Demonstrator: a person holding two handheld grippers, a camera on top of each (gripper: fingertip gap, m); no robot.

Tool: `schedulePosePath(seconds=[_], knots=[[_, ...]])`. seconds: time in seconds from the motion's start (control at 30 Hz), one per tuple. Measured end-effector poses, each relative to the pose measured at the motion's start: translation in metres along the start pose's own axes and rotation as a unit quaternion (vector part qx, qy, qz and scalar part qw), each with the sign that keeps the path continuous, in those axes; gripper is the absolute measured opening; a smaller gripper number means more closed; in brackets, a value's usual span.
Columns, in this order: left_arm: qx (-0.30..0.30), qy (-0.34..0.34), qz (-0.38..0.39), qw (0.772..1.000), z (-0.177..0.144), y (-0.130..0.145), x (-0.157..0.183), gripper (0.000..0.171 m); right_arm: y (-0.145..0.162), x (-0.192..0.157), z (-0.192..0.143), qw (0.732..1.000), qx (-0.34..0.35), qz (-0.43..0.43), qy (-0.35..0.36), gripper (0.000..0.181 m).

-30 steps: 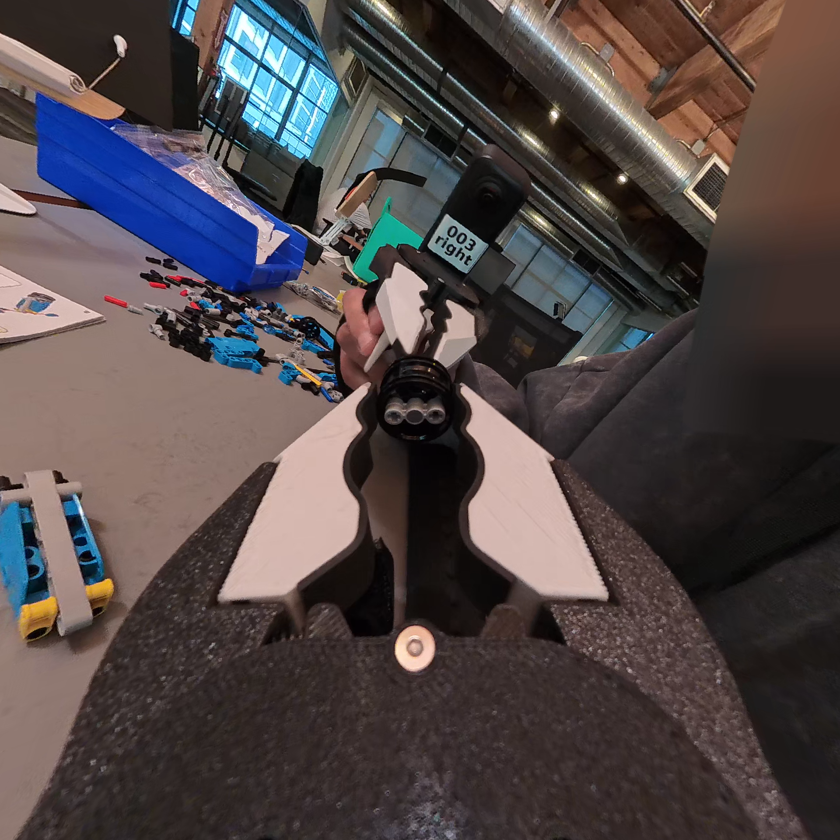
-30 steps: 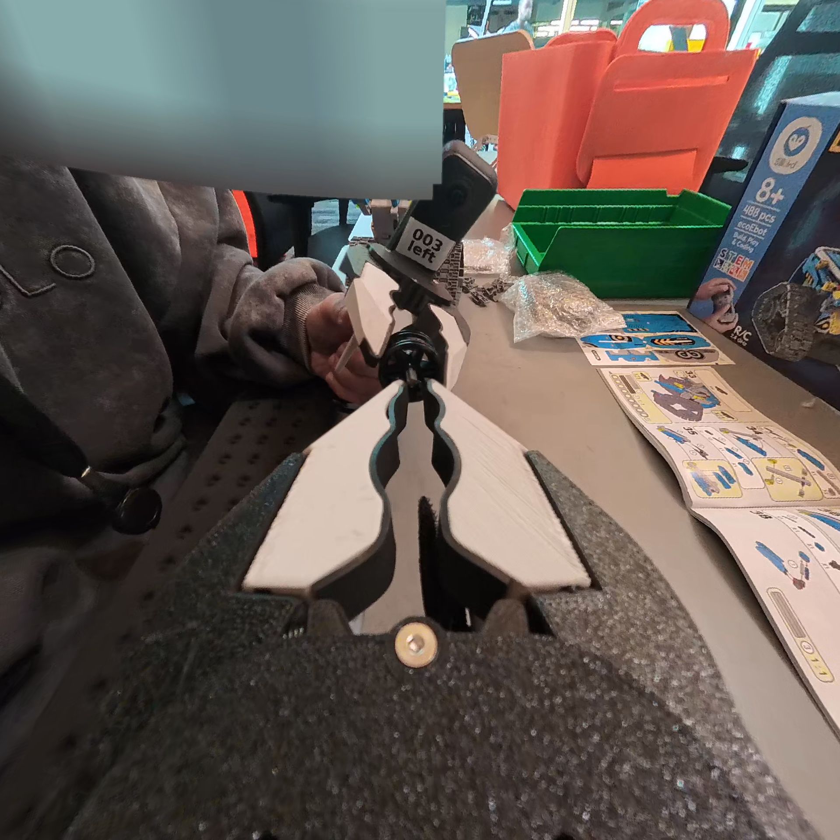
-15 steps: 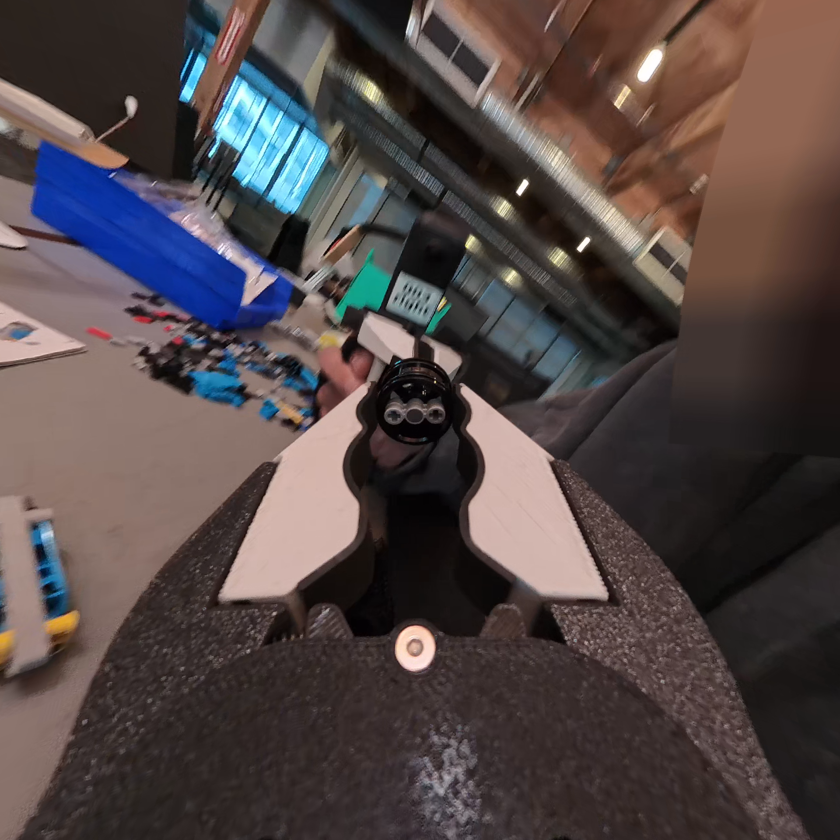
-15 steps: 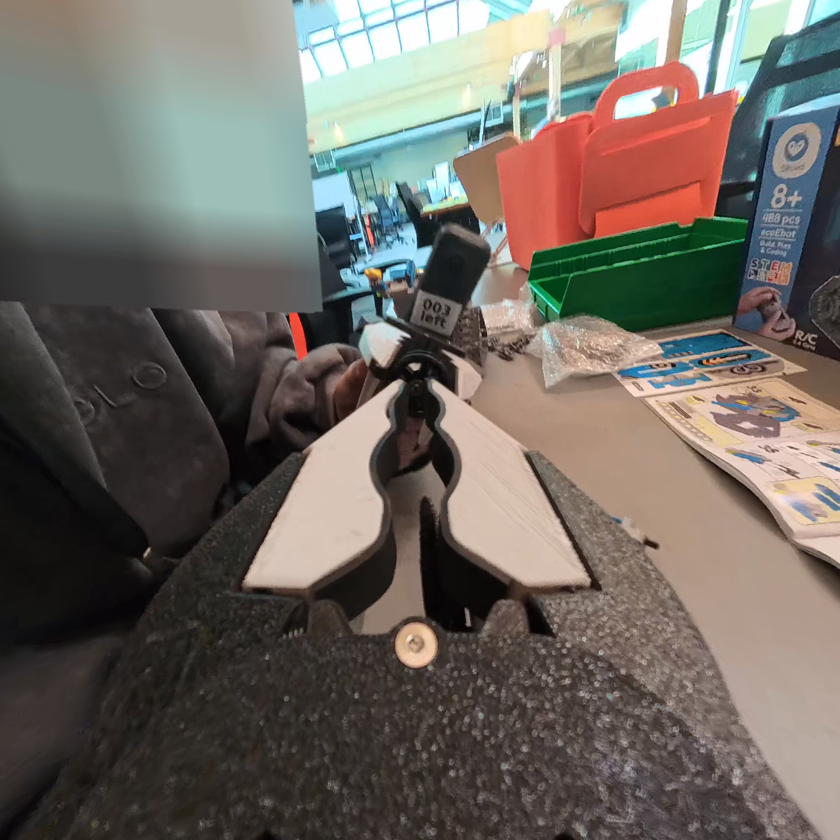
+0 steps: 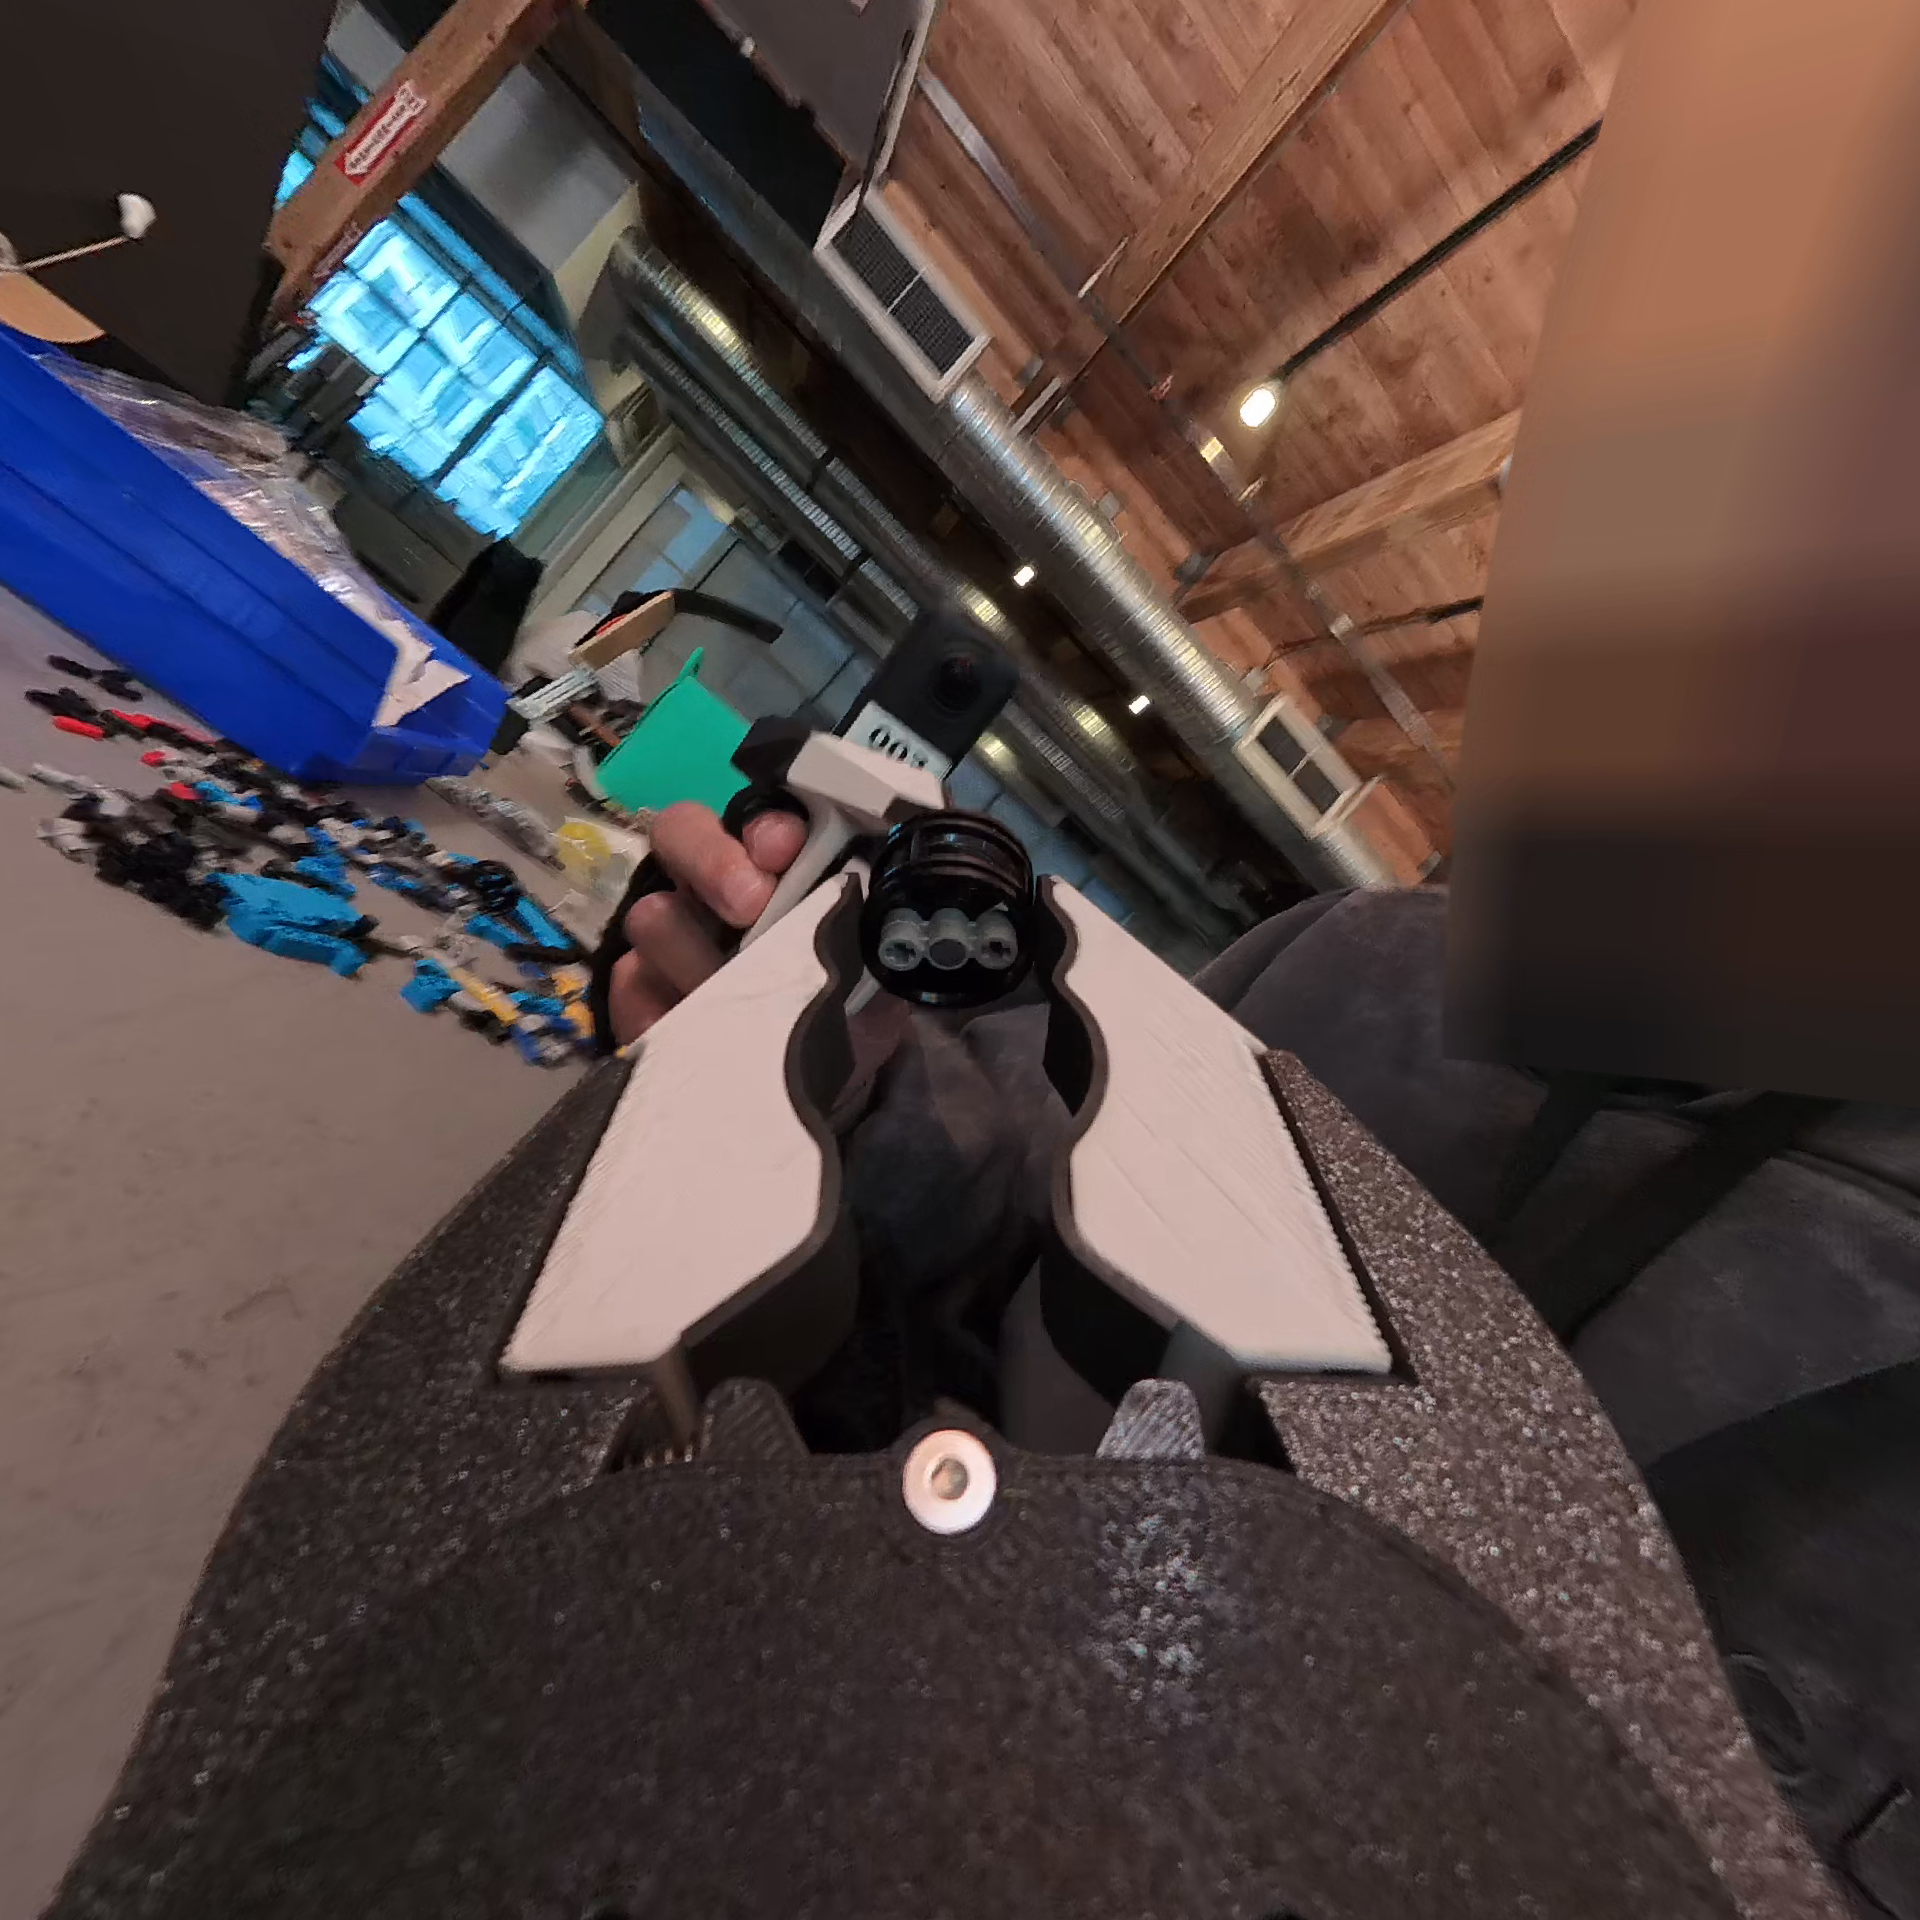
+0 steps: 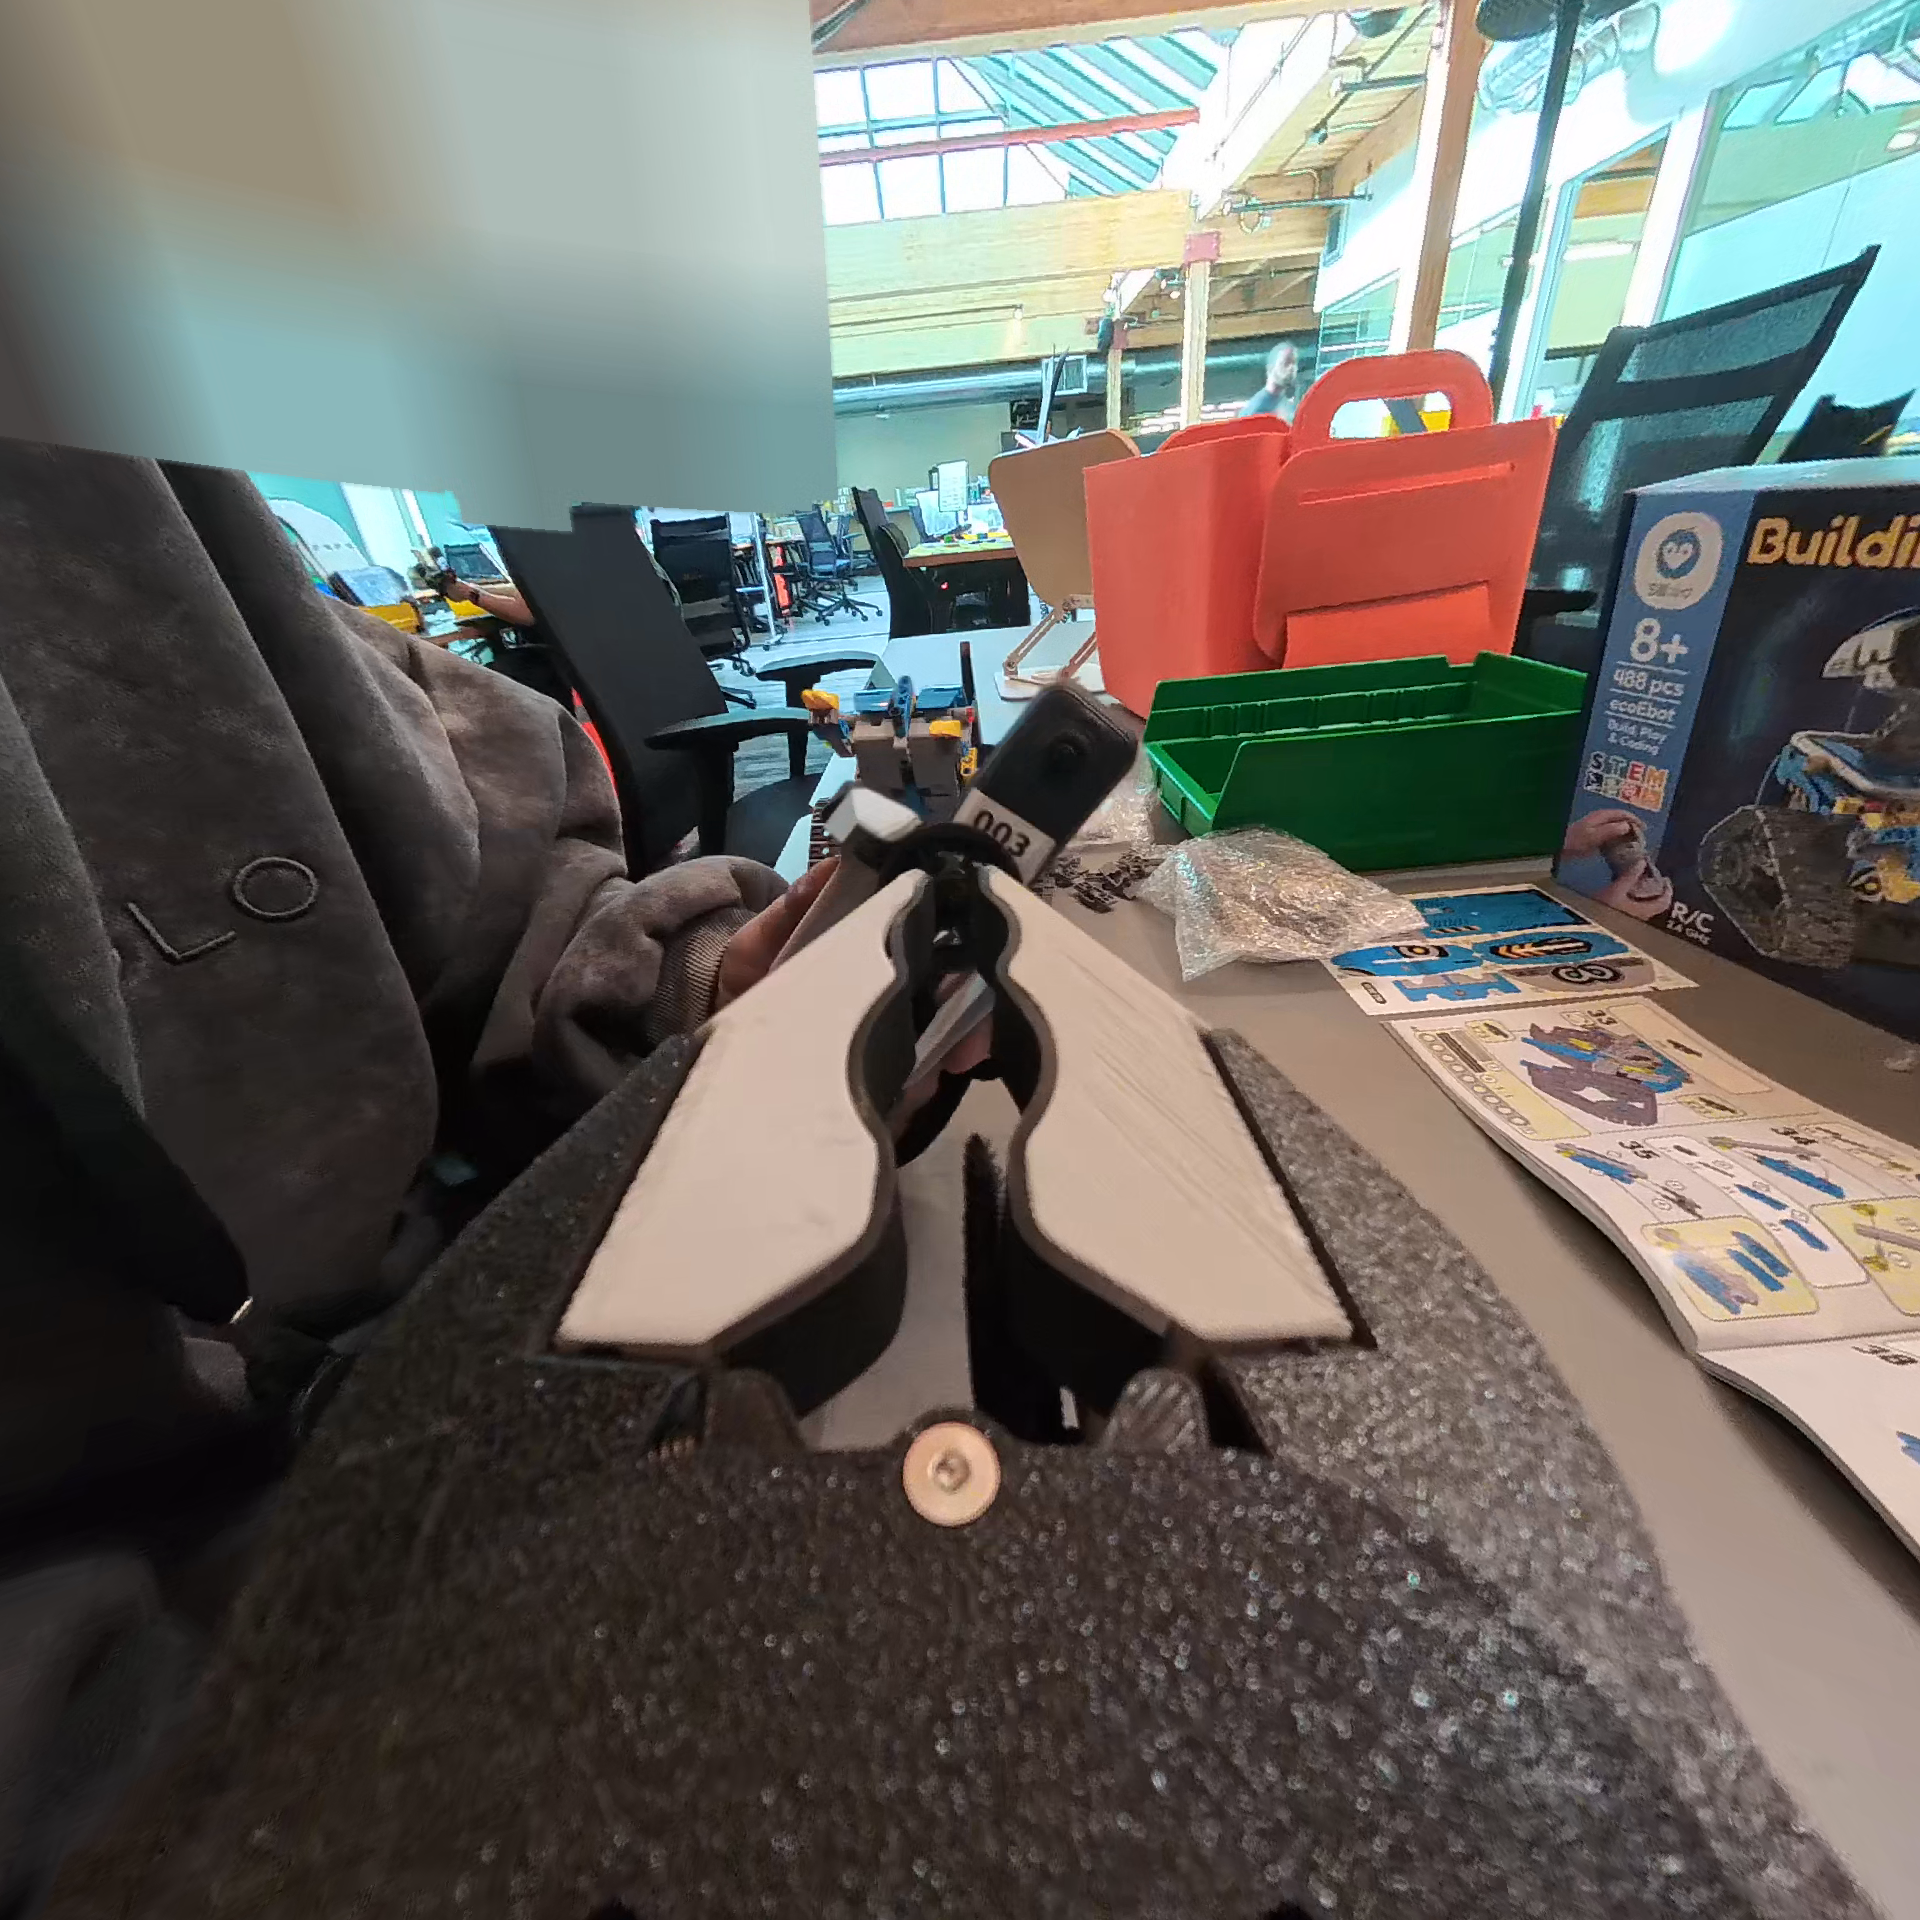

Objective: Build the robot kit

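Clutter on the grey counter (image 6: 1558, 1351) in a workshop hall

A blue bin (image 5: 187, 613) lies beside scattered blue and black small parts (image 5: 312, 894); a green bin (image 6: 1371, 769) sits before an orange tote (image 6: 1320, 582); a crumpled clear bag (image 6: 1268, 899), a sticker sheet (image 6: 1496, 961) and an open instruction booklet (image 6: 1704, 1164) lie near a printed kit box (image 6: 1766, 727).

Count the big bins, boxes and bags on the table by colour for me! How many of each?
Blue bin: 1
Green bin: 1
Orange bag: 1
Blue toy box: 1
Total: 4
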State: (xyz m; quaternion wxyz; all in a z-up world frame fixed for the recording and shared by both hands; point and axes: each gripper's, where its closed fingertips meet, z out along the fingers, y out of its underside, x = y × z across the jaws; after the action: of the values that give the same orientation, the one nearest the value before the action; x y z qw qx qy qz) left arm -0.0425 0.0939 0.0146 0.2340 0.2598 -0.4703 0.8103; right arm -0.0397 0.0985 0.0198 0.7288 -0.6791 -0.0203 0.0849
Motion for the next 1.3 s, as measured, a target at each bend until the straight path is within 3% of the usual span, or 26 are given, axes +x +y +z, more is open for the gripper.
schedulePosePath(seconds=[0.17,0.33,0.67,0.97,1.3], knots=[[-0.045,-0.062,0.065,0.995,-0.001,0.009,-0.013,0.031,0.013,0.003,-0.006,0.997,-0.055,0.04,-0.023,0.006],[-0.136,-0.12,0.158,0.971,0.001,0.033,-0.027,0.031,0.038,0.0,-0.021,0.985,-0.136,0.084,-0.062,0.006],[-0.184,-0.109,0.162,0.963,0.002,0.053,-0.027,0.031,0.051,-0.011,-0.031,0.977,-0.16,0.098,-0.105,0.005],[-0.178,-0.117,0.158,0.964,-0.001,0.051,-0.03,0.031,0.064,-0.014,-0.031,0.973,-0.183,0.098,-0.106,0.005],[-0.148,-0.104,0.124,0.976,-0.001,0.042,-0.028,0.031,0.04,-0.004,-0.021,0.986,-0.092,0.106,-0.086,0.005]])
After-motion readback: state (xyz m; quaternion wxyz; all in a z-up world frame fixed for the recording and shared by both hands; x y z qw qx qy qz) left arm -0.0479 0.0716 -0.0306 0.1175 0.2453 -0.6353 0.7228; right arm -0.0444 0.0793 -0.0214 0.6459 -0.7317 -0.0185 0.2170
